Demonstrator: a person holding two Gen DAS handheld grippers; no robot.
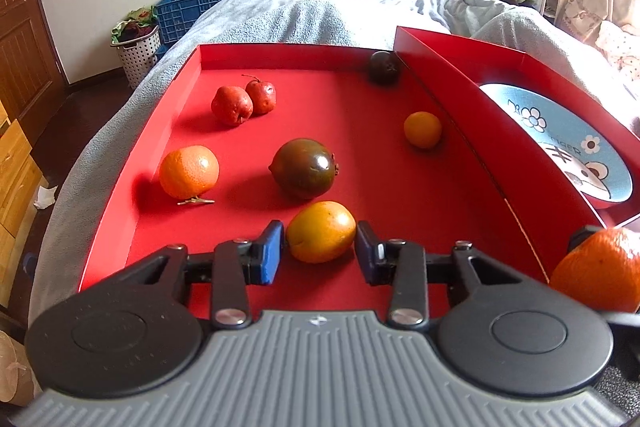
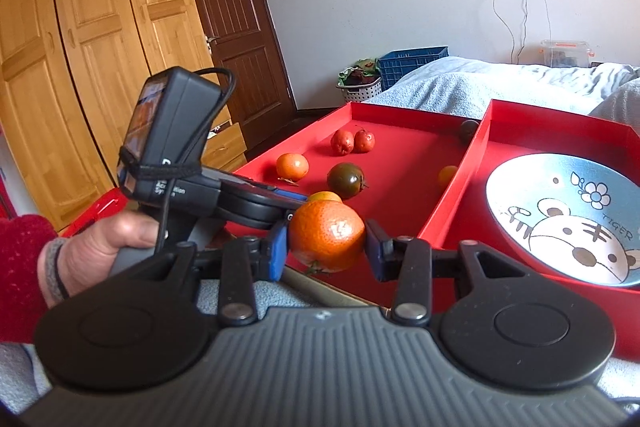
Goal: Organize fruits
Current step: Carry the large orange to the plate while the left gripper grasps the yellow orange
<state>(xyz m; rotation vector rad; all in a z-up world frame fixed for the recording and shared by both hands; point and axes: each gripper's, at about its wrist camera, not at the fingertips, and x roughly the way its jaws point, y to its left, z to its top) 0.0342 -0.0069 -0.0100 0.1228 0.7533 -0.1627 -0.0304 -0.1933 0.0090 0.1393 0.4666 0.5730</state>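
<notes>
My left gripper (image 1: 320,253) is open around a yellow-orange fruit (image 1: 321,231) on the floor of the red tray (image 1: 360,99); its blue pads stand on either side, close to the fruit. My right gripper (image 2: 326,249) is shut on an orange (image 2: 327,235) and holds it above the tray's near edge; that orange also shows in the left wrist view (image 1: 598,269). The blue tiger bowl (image 2: 560,219) sits in the right-hand red tray (image 2: 552,119). Loose in the left tray: an orange (image 1: 189,171), a dark green-brown fruit (image 1: 303,168), two red fruits (image 1: 243,101), a small orange (image 1: 422,129), a dark fruit (image 1: 383,67).
The trays rest on a bed with a grey blanket (image 1: 288,15). A red wall (image 1: 460,123) separates the two trays. A white basket (image 1: 138,53) and a blue crate (image 1: 192,9) stand past the bed's left side. Wooden wardrobes (image 2: 80,27) and a dark door (image 2: 236,27) are at left.
</notes>
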